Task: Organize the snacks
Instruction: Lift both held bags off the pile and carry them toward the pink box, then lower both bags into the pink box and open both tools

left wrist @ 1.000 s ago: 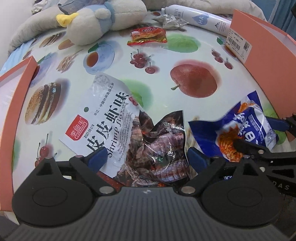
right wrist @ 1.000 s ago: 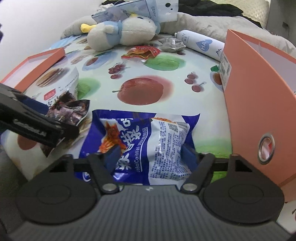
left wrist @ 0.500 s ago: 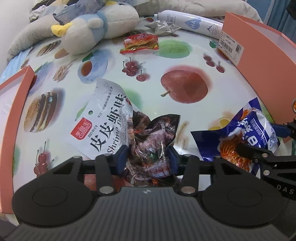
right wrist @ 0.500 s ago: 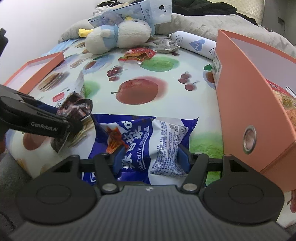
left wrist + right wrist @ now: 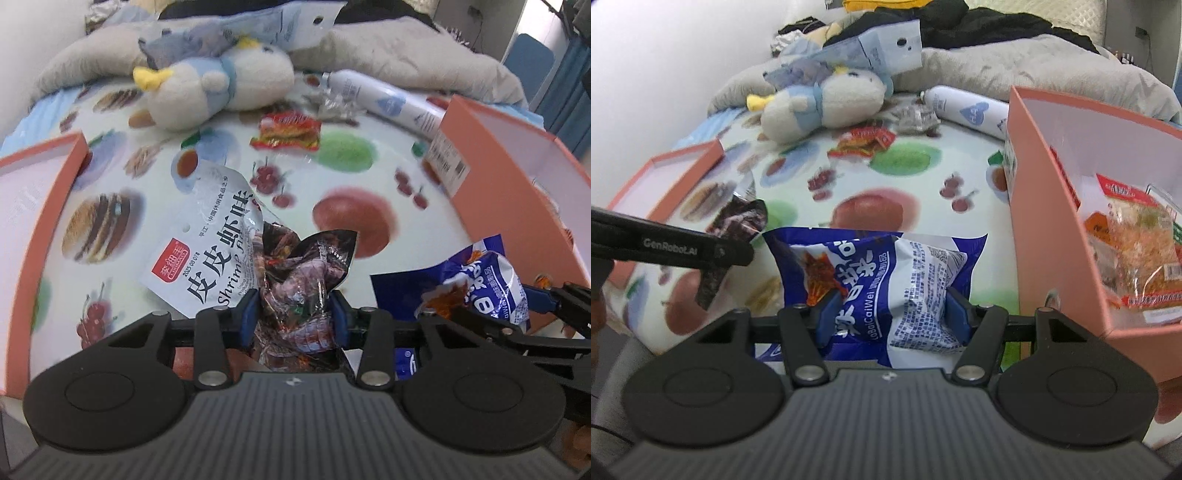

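Observation:
My left gripper (image 5: 293, 317) is shut on the white and dark shrimp snack bag (image 5: 225, 254), lifted off the fruit-print cloth; the bag also shows in the right wrist view (image 5: 738, 221). My right gripper (image 5: 890, 317) is shut on the blue and white snack bag (image 5: 886, 273), raised beside the orange box (image 5: 1049, 229), which holds several snack packs (image 5: 1137, 240). In the left wrist view the blue bag (image 5: 480, 284) is at the right. A small red snack pack (image 5: 286, 131) lies further back, and shows in the right wrist view too (image 5: 864, 142).
An orange lid (image 5: 33, 206) lies at the left. A plush toy (image 5: 218, 86), a white bottle (image 5: 384, 99) and a crumpled silver wrapper (image 5: 332, 107) sit at the back, with grey bedding behind.
Both grippers closed on their bags and lifted them. The views rose and tilted up, and the right gripper moved nearer the orange box.

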Demonstrator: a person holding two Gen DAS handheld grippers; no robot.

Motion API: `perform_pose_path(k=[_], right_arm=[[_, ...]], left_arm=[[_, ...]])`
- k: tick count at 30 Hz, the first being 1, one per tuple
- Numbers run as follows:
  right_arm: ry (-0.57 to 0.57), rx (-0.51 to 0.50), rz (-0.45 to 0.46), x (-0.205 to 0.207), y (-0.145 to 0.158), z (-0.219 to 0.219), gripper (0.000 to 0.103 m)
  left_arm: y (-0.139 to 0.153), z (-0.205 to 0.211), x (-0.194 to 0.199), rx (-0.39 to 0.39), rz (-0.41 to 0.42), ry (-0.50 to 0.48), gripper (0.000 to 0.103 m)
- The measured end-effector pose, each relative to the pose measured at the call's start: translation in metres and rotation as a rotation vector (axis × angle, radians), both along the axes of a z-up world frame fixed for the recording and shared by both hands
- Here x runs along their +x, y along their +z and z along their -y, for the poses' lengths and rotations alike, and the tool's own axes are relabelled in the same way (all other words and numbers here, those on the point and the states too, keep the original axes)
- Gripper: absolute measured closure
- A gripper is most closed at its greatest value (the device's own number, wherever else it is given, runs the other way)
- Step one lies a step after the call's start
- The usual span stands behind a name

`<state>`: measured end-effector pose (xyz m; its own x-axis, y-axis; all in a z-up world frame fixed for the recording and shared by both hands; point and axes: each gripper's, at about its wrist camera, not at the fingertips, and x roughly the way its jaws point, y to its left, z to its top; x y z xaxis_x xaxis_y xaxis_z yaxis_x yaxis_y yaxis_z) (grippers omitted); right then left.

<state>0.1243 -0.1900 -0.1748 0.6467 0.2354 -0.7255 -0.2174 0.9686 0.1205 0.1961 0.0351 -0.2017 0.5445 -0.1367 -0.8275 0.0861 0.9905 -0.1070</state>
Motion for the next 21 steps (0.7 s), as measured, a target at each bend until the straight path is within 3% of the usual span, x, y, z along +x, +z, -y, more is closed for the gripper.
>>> perform_pose_path(k=[6, 21], right_arm=[[-0.004, 0.025, 0.049, 0.002, 0.032, 0.007, 0.041], [-0.061, 0.036, 0.211, 0.013, 0.105, 0.037, 0.041]], left_arm=[[0.030, 0.005, 0.006, -0.029, 0.034, 0.044, 0.057], [0.105, 0.023, 0.021, -0.071, 0.165, 0.003, 0.057]])
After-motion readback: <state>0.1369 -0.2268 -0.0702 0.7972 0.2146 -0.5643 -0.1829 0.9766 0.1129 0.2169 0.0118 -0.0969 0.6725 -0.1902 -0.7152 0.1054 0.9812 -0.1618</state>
